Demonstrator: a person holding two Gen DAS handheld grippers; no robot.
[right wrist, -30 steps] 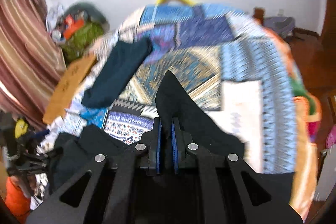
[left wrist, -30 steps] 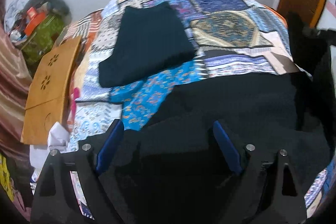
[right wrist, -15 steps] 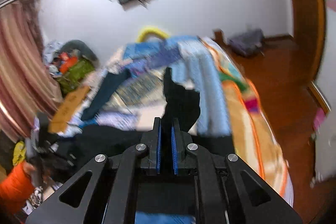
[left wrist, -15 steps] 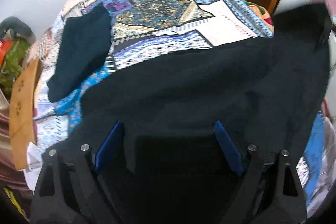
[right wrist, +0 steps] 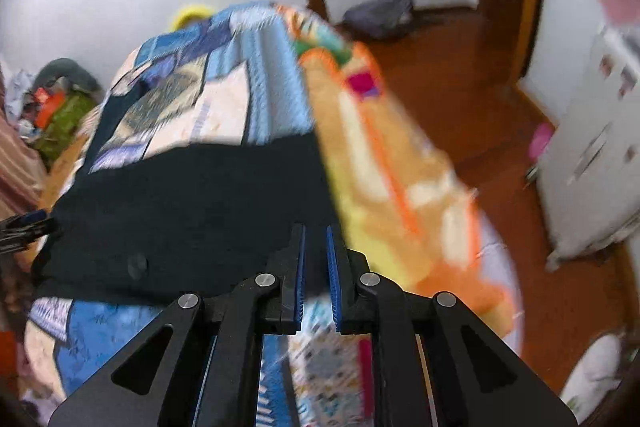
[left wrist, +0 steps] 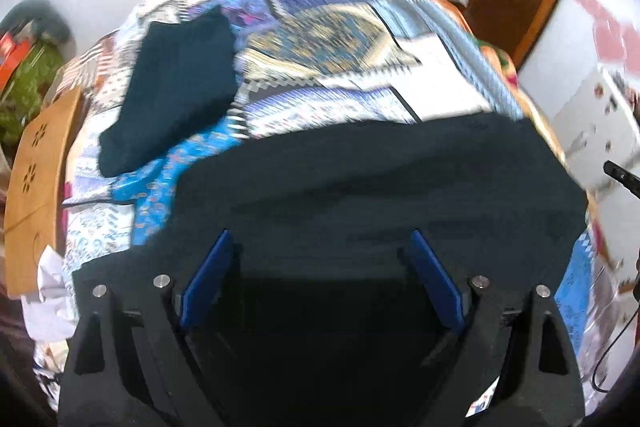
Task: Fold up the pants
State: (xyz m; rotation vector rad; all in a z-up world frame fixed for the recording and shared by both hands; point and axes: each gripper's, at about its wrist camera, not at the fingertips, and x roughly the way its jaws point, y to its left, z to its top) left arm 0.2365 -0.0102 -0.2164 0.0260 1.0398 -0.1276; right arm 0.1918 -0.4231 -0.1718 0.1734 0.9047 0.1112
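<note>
Black pants (left wrist: 380,179) lie spread across the near end of a patchwork bed; they also show in the right wrist view (right wrist: 192,211). My left gripper (left wrist: 320,275) is open, its blue pads (left wrist: 206,279) wide apart over the near part of the pants. My right gripper (right wrist: 316,259) stands at the pants' right edge by the bedside with its jaws nearly together, a narrow gap between the pads; whether cloth is between them is not clear. The left gripper's tip shows at the far left of the right wrist view (right wrist: 24,225).
A folded dark garment (left wrist: 176,87) lies further up the bedspread (left wrist: 344,27) on the left. A wooden board (left wrist: 36,179) leans at the bed's left. An orange blanket (right wrist: 400,163) hangs over the bed's right side above the wooden floor (right wrist: 460,99). A white cabinet (right wrist: 592,155) stands at right.
The right gripper, which held a raised peak of the pants, has swung down to the bed's right edge and its jaws have parted slightly. The pants now lie flatter and wider.
</note>
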